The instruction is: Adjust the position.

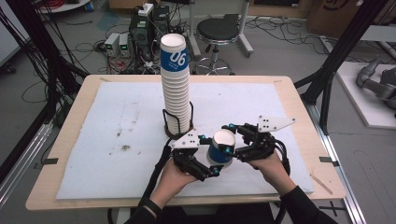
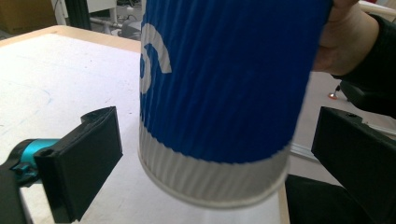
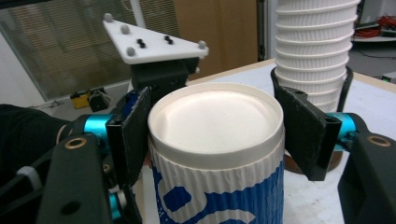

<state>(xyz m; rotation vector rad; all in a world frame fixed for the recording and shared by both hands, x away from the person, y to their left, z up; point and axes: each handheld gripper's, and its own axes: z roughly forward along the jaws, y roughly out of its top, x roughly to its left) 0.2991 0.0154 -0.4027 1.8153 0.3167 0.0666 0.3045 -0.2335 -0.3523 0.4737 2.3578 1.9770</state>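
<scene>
My right tool [image 1: 232,140] pinches the single loose blue-and-white cup [image 1: 221,148] at its rim, lifted clear of the surface [image 1: 116,140]. My left tool [image 1: 205,156] is spread wide, one jaw on each side of that cup's lower body, not touching. Just behind stands one tall cup stack [image 1: 176,88] in its black holder [image 1: 178,125].

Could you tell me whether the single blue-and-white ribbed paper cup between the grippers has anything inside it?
Empty, as far as visible: the blue-and-white ribbed paper cup shows only bare white inside below its rim.
</scene>
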